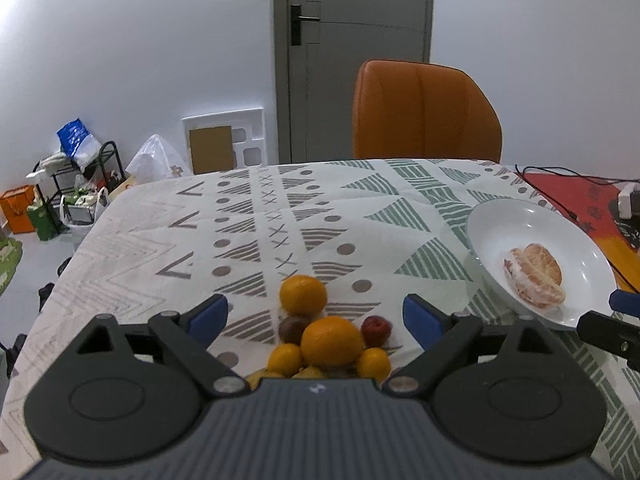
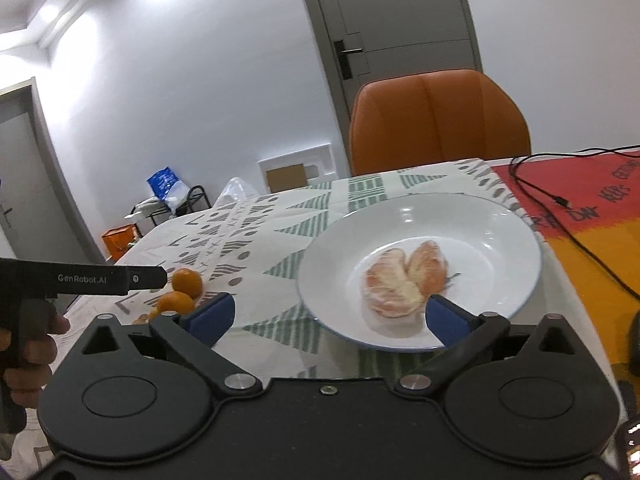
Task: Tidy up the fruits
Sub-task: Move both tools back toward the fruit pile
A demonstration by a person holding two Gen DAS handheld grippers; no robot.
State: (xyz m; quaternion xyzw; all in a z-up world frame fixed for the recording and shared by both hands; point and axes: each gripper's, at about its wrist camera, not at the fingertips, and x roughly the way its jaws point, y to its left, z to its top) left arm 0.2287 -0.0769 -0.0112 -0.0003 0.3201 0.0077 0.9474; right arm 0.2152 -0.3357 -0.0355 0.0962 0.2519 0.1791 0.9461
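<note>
the fruit pile (image 1: 320, 340) sits near the table's near edge: two large oranges, small oranges, a red fruit and a brown one, touching. the left gripper (image 1: 316, 316) hangs over it, jaws spread wide, holding nothing. closing on the big orange could nudge its neighbours, and round fruit might roll off that edge. the white plate (image 2: 500, 240), toward the right side, holds a peeled citrus (image 2: 404, 280). the right gripper (image 2: 330, 316) is also wide open and empty, one finger overlapping the rim; a bump could shift the plate.
</note>
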